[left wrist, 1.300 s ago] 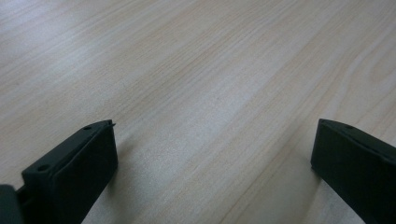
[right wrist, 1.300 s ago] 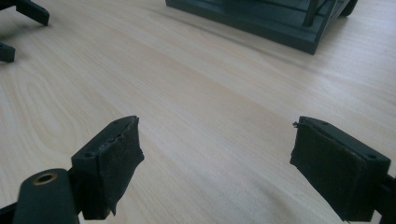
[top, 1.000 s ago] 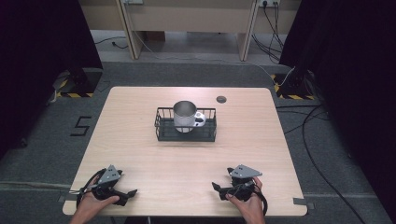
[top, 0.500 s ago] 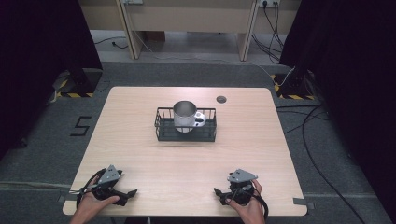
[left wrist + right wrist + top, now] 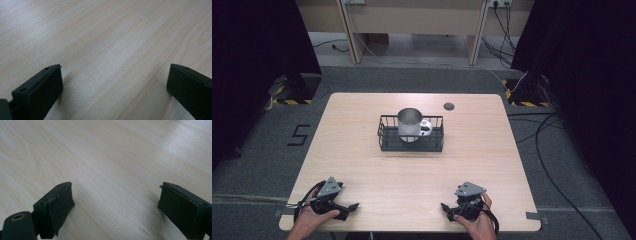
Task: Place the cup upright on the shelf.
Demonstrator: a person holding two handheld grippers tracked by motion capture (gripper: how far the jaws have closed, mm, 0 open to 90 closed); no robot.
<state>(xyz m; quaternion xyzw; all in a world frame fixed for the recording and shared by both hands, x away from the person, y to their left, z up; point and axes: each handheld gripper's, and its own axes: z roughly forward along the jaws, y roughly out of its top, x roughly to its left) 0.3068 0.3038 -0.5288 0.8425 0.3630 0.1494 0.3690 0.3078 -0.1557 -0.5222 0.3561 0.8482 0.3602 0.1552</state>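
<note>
A black wire basket stands at the middle of the wooden table and holds an upright metal mug with a white thing beside it. My left gripper rests near the front left corner, held by a hand, jaws wide apart and empty. My right gripper rests near the front right edge, also open on bare wood. In the left gripper view the left gripper spans plain tabletop, and in the right gripper view the right gripper does the same.
A small dark round cap sits in the table top at the back right. Cables trail over the grey floor to the right. Desk legs stand behind the table.
The right gripper has slid a little toward the front edge of the table. The left gripper stays where it was.
</note>
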